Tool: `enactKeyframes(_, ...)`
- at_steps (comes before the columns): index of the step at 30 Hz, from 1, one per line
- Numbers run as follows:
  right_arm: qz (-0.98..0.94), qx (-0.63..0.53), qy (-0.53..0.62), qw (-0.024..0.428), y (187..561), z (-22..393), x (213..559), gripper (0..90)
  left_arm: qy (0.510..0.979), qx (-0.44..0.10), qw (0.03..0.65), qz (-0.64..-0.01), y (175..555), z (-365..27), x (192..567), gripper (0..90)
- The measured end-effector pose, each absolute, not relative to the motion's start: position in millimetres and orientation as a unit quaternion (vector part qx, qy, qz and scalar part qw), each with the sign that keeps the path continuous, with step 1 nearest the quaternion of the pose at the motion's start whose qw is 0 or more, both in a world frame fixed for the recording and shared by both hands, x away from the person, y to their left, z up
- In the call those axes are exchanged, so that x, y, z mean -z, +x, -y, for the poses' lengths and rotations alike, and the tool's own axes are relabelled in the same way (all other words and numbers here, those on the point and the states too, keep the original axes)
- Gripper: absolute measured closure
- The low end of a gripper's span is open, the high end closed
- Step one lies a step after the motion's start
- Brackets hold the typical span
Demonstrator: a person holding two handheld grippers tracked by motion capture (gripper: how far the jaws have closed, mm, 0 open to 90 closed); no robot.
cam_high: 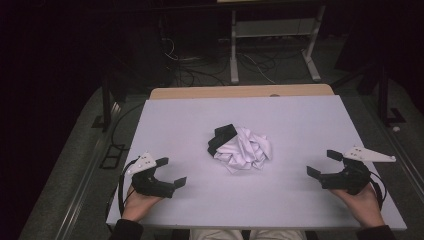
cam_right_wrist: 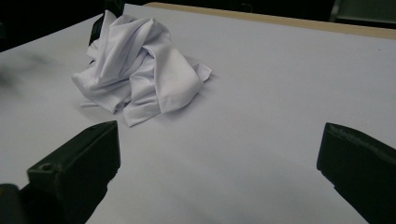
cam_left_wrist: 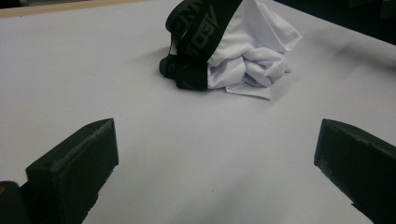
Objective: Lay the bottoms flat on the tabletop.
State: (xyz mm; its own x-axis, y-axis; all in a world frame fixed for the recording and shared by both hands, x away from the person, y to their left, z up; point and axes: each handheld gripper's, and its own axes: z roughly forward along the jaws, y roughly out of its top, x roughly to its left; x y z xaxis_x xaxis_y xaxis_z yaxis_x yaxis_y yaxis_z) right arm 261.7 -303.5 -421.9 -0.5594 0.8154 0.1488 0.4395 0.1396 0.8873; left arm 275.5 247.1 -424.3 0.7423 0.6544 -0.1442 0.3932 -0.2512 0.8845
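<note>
A crumpled white garment (cam_high: 247,149) with a black waistband (cam_high: 221,137) lies in a heap at the middle of the white table (cam_high: 190,120). In the left gripper view the garment (cam_left_wrist: 254,56) lies ahead with its lettered black band (cam_left_wrist: 198,32) facing me. The right gripper view shows the white folds (cam_right_wrist: 140,65) ahead to the left. My left gripper (cam_high: 170,172) rests near the table's front left, open and empty, well short of the heap. At the front right my right gripper (cam_high: 324,163) is open too, nothing between its jaws.
A wooden strip (cam_high: 240,91) borders the table's far edge. Beyond it, on the dark floor, stand a metal frame's legs (cam_high: 234,55) and loose cables (cam_high: 200,75). Bare tabletop surrounds the heap on every side.
</note>
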Motion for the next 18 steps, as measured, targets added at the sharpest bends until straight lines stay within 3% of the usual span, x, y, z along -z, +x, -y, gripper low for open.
enactKeyframes(18,-0.735,-0.493,0.427,0.187,261.5,301.6,421.4,0.0,0.782,-0.127,0.514,-0.329,274.6,-245.3,421.8,0.0)
